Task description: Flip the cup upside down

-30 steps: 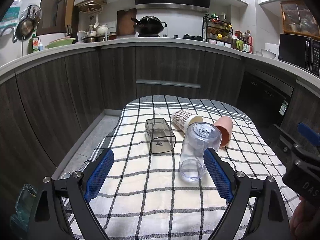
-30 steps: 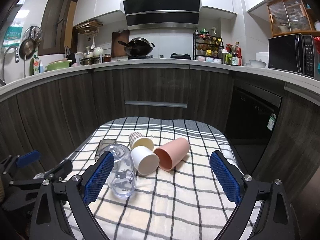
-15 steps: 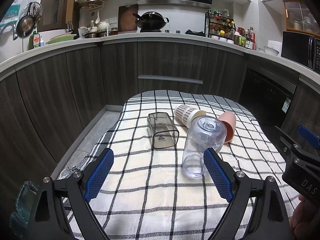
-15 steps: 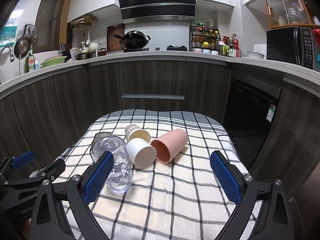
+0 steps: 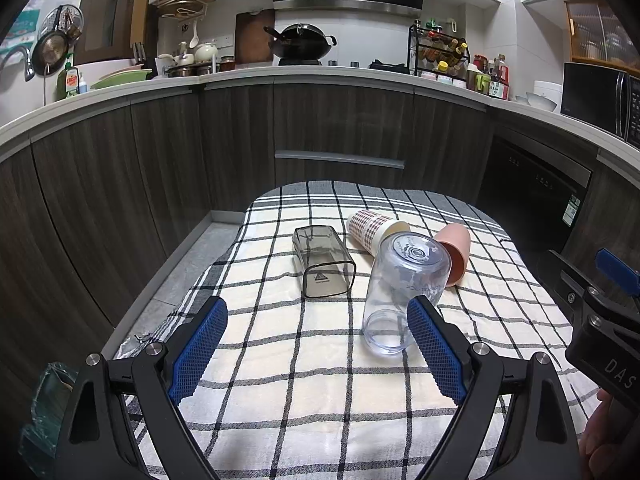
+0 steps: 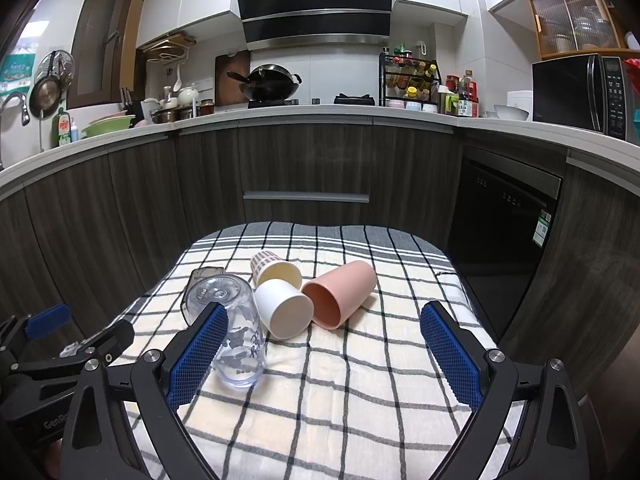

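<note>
Several cups are on a checked cloth (image 5: pixel 320 360). A clear plastic cup (image 5: pixel 402 292) stands upside down, leaning slightly; it also shows in the right wrist view (image 6: pixel 236 332). A smoky square cup (image 5: pixel 322 262), a patterned paper cup (image 5: pixel 374 230), a white cup (image 6: pixel 282 312) and a pink cup (image 6: pixel 340 292) lie on their sides. My left gripper (image 5: pixel 318 356) is open and empty, just short of the clear cup. My right gripper (image 6: pixel 320 356) is open and empty, in front of the white and pink cups.
Dark wood cabinets (image 5: pixel 340 136) curve around behind the cloth-covered table. A black dishwasher (image 6: pixel 504 232) stands to the right. The floor (image 5: pixel 188 264) drops away at the table's left edge. The right gripper's body (image 5: pixel 604 320) shows at the left wrist view's right edge.
Both grippers have drawn back and risen slightly, so the cups sit a little farther off. The clear cup stays upside down where it was. No cup has moved.
</note>
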Motion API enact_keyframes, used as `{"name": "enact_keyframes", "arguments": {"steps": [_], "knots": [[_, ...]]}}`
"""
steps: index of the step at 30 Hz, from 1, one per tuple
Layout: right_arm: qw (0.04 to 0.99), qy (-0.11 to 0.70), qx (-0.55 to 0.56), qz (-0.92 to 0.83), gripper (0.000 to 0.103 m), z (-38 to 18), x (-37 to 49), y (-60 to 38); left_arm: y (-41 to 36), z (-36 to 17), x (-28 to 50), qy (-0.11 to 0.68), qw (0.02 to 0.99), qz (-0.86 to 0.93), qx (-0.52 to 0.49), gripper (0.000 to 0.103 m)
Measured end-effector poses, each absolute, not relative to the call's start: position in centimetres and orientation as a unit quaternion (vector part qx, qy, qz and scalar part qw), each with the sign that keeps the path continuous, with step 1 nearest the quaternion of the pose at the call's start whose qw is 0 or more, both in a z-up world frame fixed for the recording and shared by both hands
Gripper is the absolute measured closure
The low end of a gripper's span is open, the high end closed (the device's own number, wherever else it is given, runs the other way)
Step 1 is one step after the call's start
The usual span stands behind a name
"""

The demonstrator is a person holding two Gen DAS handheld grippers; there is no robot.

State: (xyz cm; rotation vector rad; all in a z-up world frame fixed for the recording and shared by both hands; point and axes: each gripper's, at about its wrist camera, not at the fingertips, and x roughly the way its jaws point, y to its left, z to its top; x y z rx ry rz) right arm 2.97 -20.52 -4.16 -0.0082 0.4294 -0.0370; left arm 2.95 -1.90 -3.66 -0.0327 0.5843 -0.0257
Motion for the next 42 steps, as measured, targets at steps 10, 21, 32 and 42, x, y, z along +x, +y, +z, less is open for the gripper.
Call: {"name": "enact_keyframes", "arguments": {"steps": [10, 21, 32, 42], "knots": [[0.977, 0.212, -0.005, -0.017, 0.006, -3.90, 2.95, -20.32, -1.93, -3.64, 2.95, 0.288, 0.957, -0.013, -0.016, 0.011], [0.978, 0.209, -0.004, -0.017, 0.006, -3.70, 2.91, -20.35, -1.92, -3.46, 2.92, 0.283, 0.959, -0.005, -0.015, 0.002], [0.978, 0.208, 0.002, -0.021, 0.001, -3.70, 2.93, -20.67, -1.51, -3.34, 3.04, 0.282, 0.959, 0.002, -0.013, 0.000], [0.978, 0.208, 0.004, -0.022, 0.001, -3.77, 2.97, -20.77, -1.44, -3.40, 3.13, 0.283, 0.959, 0.007, -0.010, 0.000]]}}
